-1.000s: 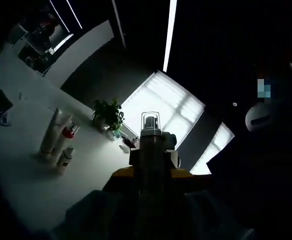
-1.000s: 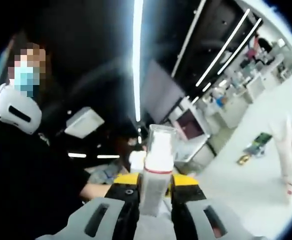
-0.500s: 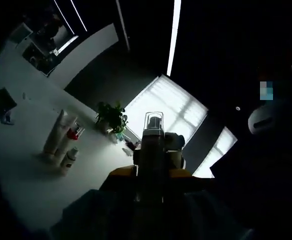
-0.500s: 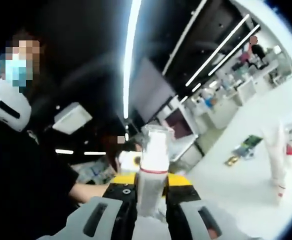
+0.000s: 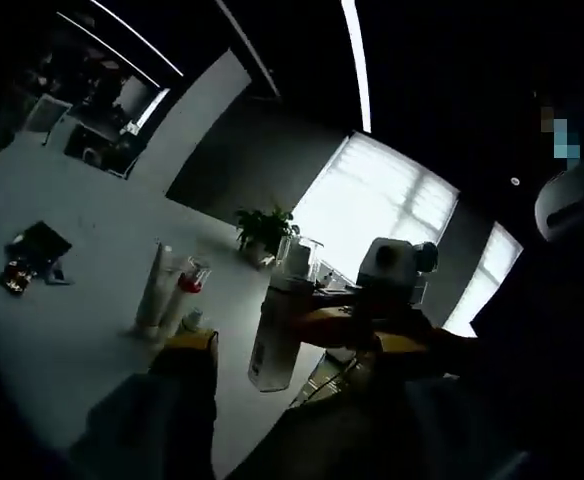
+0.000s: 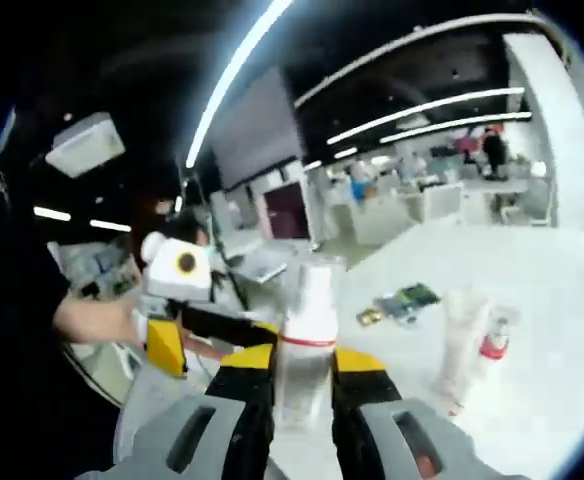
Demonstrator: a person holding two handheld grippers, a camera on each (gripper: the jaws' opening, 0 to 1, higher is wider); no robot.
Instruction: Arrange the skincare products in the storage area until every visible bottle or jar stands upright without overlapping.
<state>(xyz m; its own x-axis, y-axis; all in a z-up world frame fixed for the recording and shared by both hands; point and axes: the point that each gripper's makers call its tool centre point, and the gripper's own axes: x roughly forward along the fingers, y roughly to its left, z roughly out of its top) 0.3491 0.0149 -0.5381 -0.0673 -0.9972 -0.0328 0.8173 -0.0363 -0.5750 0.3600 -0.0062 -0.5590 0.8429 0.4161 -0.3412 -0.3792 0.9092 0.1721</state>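
A clear pump bottle (image 6: pixel 308 300) with a white cap and a red ring stands upright between the jaws of my right gripper (image 6: pixel 304 366), which is shut on it. In the left gripper view the same bottle (image 5: pixel 272 350) hangs between the spread jaws of my left gripper (image 5: pixel 302 348), which is open, while the right gripper (image 5: pixel 344 322) reaches in from the right and holds it. The left gripper (image 6: pixel 168 345) also appears at the left of the right gripper view. White tubes (image 5: pixel 158 290) and a red-capped bottle (image 5: pixel 188 290) stand together on the white table (image 5: pixel 62 350); the same tubes (image 6: pixel 462 340) are in the right gripper view.
A potted plant (image 5: pixel 262 228) stands at the table's far edge by a bright window. Small dark items (image 5: pixel 34 255) lie on the table to the left of the tubes, seen as a flat pack (image 6: pixel 404 298) in the right gripper view. A person's hand (image 6: pixel 92 320) holds the left gripper.
My left gripper has opened and let go of the bottle, which now sits only in the right gripper. Both views have swung toward the table.
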